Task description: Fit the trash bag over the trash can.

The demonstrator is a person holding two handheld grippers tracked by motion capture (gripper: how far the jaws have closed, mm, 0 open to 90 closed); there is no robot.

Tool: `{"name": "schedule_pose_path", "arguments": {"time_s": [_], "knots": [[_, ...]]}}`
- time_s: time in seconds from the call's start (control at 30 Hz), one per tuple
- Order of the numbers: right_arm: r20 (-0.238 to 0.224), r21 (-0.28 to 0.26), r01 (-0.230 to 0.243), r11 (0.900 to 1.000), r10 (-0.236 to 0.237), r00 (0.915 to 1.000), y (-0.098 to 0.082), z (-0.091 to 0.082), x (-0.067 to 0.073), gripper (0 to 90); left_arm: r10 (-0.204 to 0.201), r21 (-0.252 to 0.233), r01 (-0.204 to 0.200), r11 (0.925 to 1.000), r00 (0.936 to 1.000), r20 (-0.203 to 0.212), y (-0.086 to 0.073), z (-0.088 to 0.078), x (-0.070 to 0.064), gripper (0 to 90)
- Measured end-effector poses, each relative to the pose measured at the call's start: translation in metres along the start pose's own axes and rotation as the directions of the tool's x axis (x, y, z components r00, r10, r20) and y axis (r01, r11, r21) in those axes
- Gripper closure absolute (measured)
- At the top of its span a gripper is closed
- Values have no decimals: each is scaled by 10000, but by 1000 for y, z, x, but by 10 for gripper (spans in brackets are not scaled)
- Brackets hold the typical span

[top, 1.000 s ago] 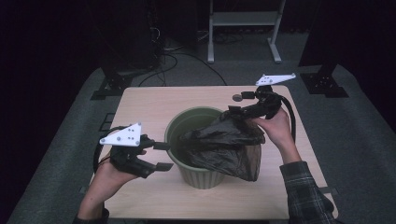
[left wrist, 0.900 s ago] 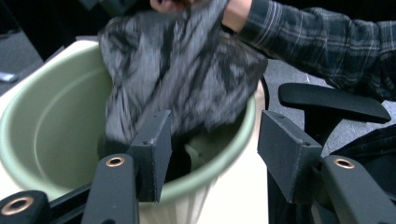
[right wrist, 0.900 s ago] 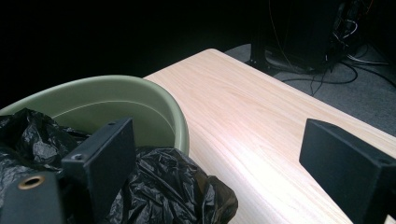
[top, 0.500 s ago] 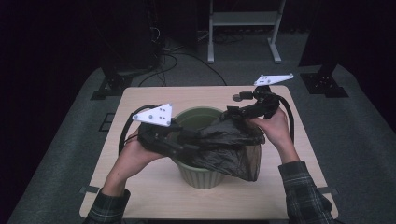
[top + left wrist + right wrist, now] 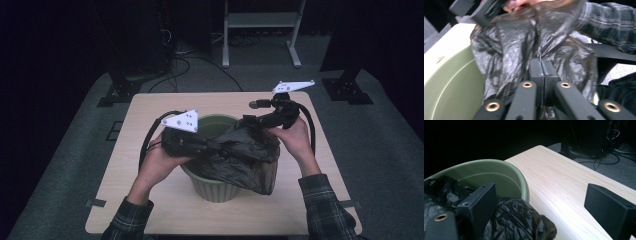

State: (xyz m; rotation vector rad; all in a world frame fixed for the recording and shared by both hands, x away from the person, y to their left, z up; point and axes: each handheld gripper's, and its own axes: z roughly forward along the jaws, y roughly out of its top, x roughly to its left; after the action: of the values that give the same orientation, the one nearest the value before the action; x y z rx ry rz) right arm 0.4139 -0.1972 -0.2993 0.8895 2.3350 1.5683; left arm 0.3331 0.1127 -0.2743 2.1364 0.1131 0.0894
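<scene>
— Bin bag (image 5: pixel 245 157) draped half across green bin (image 5: pixel 212 187) on table (image 5: pixel 150 107), not yet seated inside.

— Left gripper (image 5: pixel 541 65) just pinched shut on bag film; right gripper (image 5: pixel 541 202) spread wide, bag bunched against one jaw. Rim still mostly uncovered.

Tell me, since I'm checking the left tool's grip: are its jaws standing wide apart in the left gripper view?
No, the left tool has its jaws pressed together, pinching a fold of the black bag.

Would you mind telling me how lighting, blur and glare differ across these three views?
High view: dim, dark surroundings, black bag lacks detail. Left gripper view: motion-blurred, bag sheen washed grey, sleeve smeared. Right gripper view: sharp, bright glare on the table, background black.
</scene>
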Motion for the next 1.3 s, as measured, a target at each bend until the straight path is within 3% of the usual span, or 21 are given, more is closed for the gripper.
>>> {"name": "schedule_pose_path", "arguments": {"time_s": [0.03, 0.3, 0.53, 0.77, 1.03, 1.13, 1.23, 1.3], "knots": [[5, -17, 9, 10000, -9, 10000, -1, -1, 0, 94, -243, -46, 242, 9997, 9995, -208, -5, -3, 3, 900], [105, -165, -137, 9998, 139, 9998, -11, -20, -2, 94, -972, -641, 916, 9937, 9911, -908, -30, -29, 12, 899], [102, -356, -12, 9994, 16, 9999, -19, -41, 6, 95, -1510, -1088, 1355, 9848, 9771, -1499, -46, -46, 16, 900], [-254, -558, -52, 9984, 38, 9997, -35, -63, 20, 118, -1734, -1141, 1545, 9814, 9682, -1803, -51, -48, 18, 900], [-1131, -690, -198, 9974, 119, 9935, -62, -72, 45, 121, -1797, -1158, 1601, 9803, 9662, -1847, -52, -48, 18, 900], [-1232, -605, -250, 9979, 174, 9922, -69, -72, 53, 127, -1802, -1177, 1602, 9800, 9660, -1855, -52, -48, 18, 900], [-1598, -631, -368, 9973, 263, 9868, -76, -70, 59, 217, -1818, -1206, 1614, 9795, 9660, -1838, -52, -49, 18, 900], [-1854, -558, -288, 9980, 180, 9825, -81, -67, 62, 404, -1839, -1226, 1632, 9790, 9659, -1825, -53, -50, 18, 900]]}}
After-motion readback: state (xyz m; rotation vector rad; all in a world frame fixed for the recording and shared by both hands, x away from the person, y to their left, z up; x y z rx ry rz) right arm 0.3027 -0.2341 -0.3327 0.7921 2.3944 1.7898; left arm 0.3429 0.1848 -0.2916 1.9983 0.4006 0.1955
